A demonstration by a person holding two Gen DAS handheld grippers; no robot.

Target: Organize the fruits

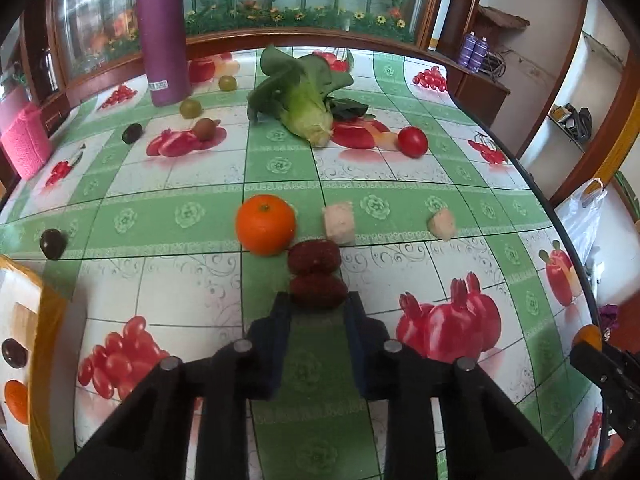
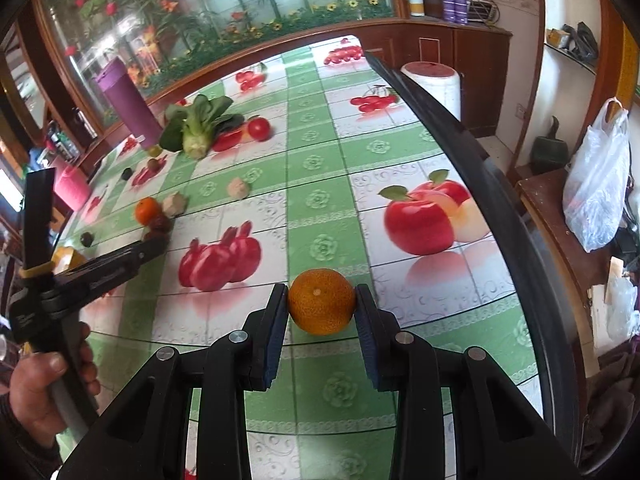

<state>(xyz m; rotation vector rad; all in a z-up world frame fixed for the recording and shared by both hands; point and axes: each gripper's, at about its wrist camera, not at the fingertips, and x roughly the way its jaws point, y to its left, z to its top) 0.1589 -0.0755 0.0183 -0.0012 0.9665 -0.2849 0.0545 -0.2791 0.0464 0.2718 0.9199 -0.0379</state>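
The jaws of the left gripper [image 1: 318, 300] are drawn in on a dark red date [image 1: 318, 290], its pads pinching the fruit's two ends, so the date's long axis runs left to right across the grip. A second dark red date [image 1: 314, 257] lies just beyond it, touching it and lying the same way. The jaws of the right gripper [image 2: 321, 306] are pressed against both sides of a small orange [image 2: 322, 302], held with its stem dimple facing the camera.

At the far left of the left wrist view, an orange-rimmed tray [image 1: 48, 320] is cut off by the frame; a dark fruit and an orange one show inside it, both only partly visible. A dark plum [image 1: 53, 243] sits just beyond the tray. Toward the middle, a bright tangerine [image 1: 265, 225] rests close to the farther date. To its right are two pale chunks [image 1: 339, 225], too indistinct to name. Farther back, from left to right: a pink knitted object [image 1: 24, 146] cut by the edge, another dark fruit [image 1: 132, 133], a tall purple tumbler [image 1: 162, 36] whose top runs out of frame, two green grapes [image 1: 190, 108], a brown fruit [image 1: 206, 128], a leafy green cabbage [image 1: 304, 96] lying on its side with its cut stem toward the camera, and a red tomato [image 1: 413, 141].

The table [image 1: 400, 184] is covered in a glossy green and white checked cloth printed with fruit pictures. Behind it runs a wood-framed glass panel painted with bamboo and flowers. In the right wrist view, a hand [image 2: 44, 384] grips the left tool's handle at the lower left, and a white plastic bag [image 2: 596, 192] hangs at the far right.
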